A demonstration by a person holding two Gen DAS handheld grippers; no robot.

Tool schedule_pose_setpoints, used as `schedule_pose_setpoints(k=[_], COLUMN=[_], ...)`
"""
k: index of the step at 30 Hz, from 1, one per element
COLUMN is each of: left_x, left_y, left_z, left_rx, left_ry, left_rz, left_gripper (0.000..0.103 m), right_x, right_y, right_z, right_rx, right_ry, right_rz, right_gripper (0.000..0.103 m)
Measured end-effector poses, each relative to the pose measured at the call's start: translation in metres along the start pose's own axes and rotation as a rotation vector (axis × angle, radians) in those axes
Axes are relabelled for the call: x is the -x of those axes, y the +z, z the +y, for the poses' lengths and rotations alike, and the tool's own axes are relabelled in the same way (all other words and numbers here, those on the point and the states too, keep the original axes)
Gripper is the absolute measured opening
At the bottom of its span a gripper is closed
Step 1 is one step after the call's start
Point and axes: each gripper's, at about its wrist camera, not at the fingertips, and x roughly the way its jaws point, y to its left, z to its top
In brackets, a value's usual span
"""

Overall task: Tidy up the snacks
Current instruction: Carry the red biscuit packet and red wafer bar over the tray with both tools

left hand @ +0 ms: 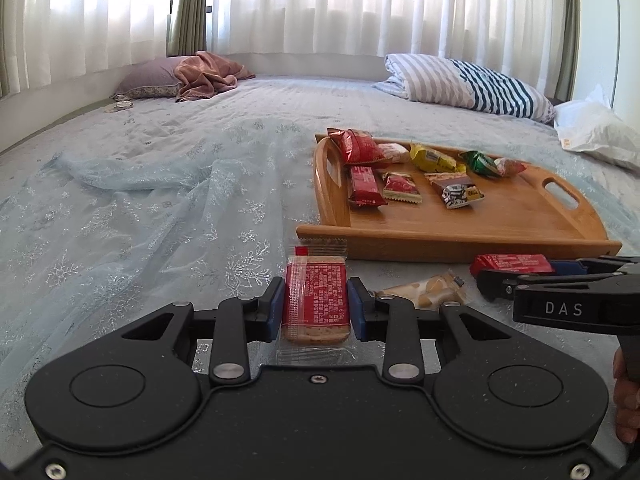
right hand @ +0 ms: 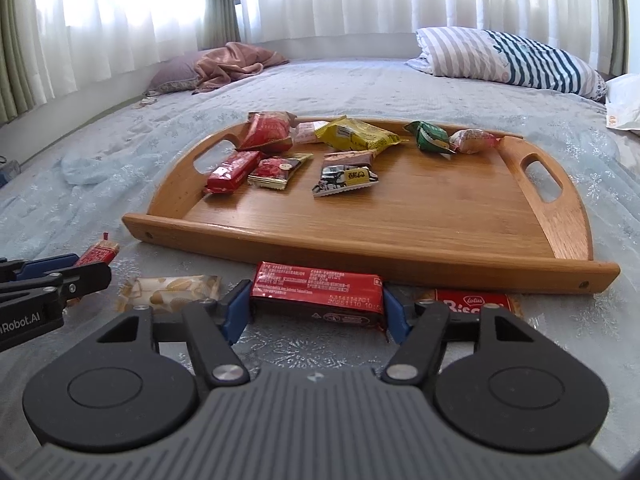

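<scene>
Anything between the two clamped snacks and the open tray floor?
Only the tray's near rim to lift over. Behind it the floor is bare; the left claw holds the biscuit pack, the right claw the red bar.

"DAS" marks the right hand-held gripper [left hand: 486, 286], "Robot.AI" the left hand-held gripper [right hand: 86, 268], and "lotus" a red biscuit packet [right hand: 476, 303].

A person's hand [left hand: 626, 396] is cut off by the right edge of the left wrist view. The Lotus biscuit packet [right hand: 476, 303] is partly hidden behind the right gripper [right hand: 316, 310], its name cut short. Small objects [left hand: 120, 106] beside the purple pillow [left hand: 150, 76] are too small to identify. The white bag [right hand: 624, 100] runs off the frame.
</scene>
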Motion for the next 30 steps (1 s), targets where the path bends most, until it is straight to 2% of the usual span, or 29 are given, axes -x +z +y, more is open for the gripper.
schedule_pose_setpoints(k=[8, 14, 17, 25, 30], left_x=[0.018, 0.023, 0.024, 0.023, 0.018], left_y=[0.009, 0.014, 0.017, 0.026, 0.03], left_z=[-0.006, -0.018, -0.021, -0.03, -0.034], left_rx=[0.007, -0.025, -0.007, -0.003, -0.015], left_ry=[-0.036, -0.055, -0.094, -0.138, -0.143], left_rz=[-0.044, -0.061, -0.064, -0.082, -0.085], left_gripper=[0.031, 0.031, 0.031, 0.031, 0.031], right_x=[0.014, 0.024, 0.03, 0.041, 0.042], right_y=[-0.004, -0.002, 0.002, 0.016, 0.022], right_z=[-0.003, -0.005, -0.007, -0.02, -0.03], right_rx=[-0.001, -0.001, -0.001, -0.02, -0.04], right_ry=[0.031, 0.048, 0.044, 0.021, 0.001], right_rz=[0.009, -0.009, -0.026, -0.076, -0.09], right_gripper=[0.069, 0.069, 0.069, 0.069, 0.069])
